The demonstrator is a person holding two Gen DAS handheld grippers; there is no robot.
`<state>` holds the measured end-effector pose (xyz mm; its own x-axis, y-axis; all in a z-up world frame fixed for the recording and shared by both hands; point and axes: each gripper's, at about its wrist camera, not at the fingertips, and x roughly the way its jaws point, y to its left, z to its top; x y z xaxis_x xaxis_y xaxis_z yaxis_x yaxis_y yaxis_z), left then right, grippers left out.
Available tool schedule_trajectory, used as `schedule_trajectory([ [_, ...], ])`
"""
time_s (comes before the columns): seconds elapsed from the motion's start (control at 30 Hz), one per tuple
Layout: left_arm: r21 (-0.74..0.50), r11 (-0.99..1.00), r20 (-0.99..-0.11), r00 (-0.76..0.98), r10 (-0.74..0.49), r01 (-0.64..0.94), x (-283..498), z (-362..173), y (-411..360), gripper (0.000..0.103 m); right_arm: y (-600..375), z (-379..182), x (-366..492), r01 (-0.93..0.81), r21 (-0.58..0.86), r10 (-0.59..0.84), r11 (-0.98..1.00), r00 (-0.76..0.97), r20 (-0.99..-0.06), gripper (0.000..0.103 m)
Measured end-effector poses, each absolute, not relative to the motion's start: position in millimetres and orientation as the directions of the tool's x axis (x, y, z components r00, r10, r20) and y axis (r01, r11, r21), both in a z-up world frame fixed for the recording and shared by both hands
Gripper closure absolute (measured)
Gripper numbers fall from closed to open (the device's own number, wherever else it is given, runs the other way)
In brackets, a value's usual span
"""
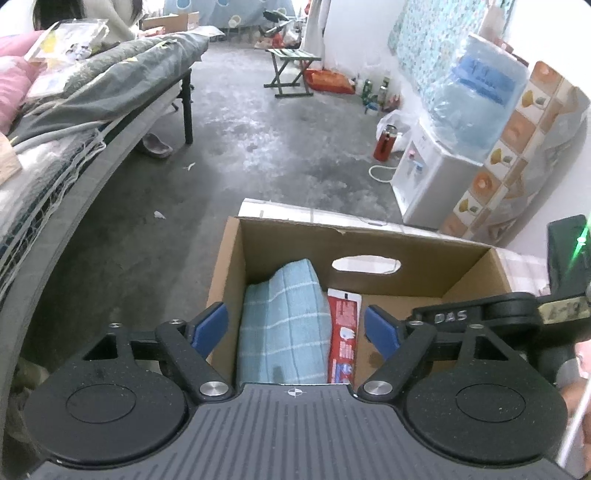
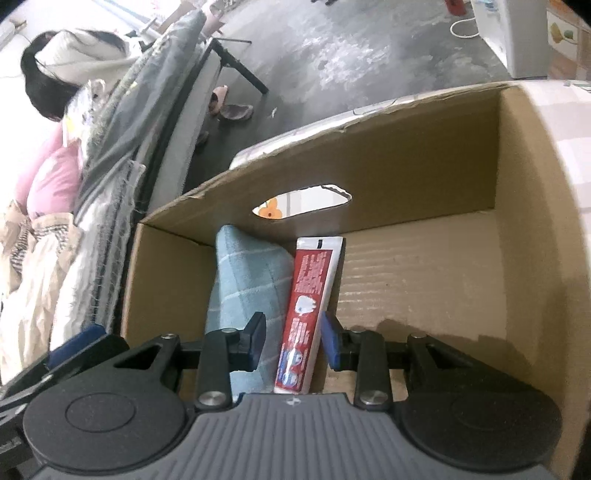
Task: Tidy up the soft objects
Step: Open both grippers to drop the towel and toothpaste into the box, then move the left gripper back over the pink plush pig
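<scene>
An open cardboard box [image 1: 413,254] [image 2: 424,173] stands on the floor below both grippers. Inside it, a folded light-blue checked cloth [image 1: 284,325] [image 2: 247,273] leans against the left wall. A red and white toothpaste tube [image 1: 343,332] [image 2: 314,273] stands right beside the cloth. My left gripper [image 1: 295,328] hangs open above the cloth, its blue pads well clear of it. My right gripper [image 2: 294,339] has its jaws drawn in narrow around the tube's lower part. The tube's bottom end is hidden behind the gripper body.
A bed with grey bedding [image 1: 110,85] runs along the left, and a person [image 1: 114,18] sits at its far end. Slippers [image 2: 232,109] lie under the bed. A water dispenser [image 1: 424,177], a red bottle [image 1: 384,142] and a folding stool [image 1: 291,70] stand on the concrete floor.
</scene>
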<state>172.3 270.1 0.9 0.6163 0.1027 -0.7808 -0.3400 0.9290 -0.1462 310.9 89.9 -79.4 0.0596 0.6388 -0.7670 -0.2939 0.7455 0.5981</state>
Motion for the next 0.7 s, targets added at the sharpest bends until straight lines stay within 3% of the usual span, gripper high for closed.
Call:
schedule_trajectory([
  [0.1,-0.157,0.927,-0.772,0.628,0.1,-0.341,161.3,8.6,267.8,0.017,72.1,-57.5,297.3,-0.339,0.601,0.663,0.724,0.1,-0.742,0.09],
  [0.17,-0.162,0.929,-0.758,0.644,0.099,-0.334,150.9,16.6,264.4,0.013,55.5,-36.5,282.4,-0.387,0.592,0.68,0.707,0.142,-0.72,0.071],
  [0.37,-0.114,0.947,-0.703,0.698,0.137,-0.3,106.3,40.9,240.0,0.002,-11.0,19.9,225.8,-0.507,0.565,0.743,0.651,0.272,-0.611,0.047],
  [0.47,-0.081,0.959,-0.682,0.717,0.144,-0.27,78.6,51.1,222.0,0.0,-50.0,37.3,194.0,-0.543,0.555,0.767,0.629,0.321,-0.555,0.041],
  [0.7,-0.137,0.973,-0.654,0.755,0.052,-0.186,24.2,56.6,175.8,0.0,-139.1,47.6,110.1,-0.573,0.535,0.784,0.621,0.442,-0.437,0.041],
])
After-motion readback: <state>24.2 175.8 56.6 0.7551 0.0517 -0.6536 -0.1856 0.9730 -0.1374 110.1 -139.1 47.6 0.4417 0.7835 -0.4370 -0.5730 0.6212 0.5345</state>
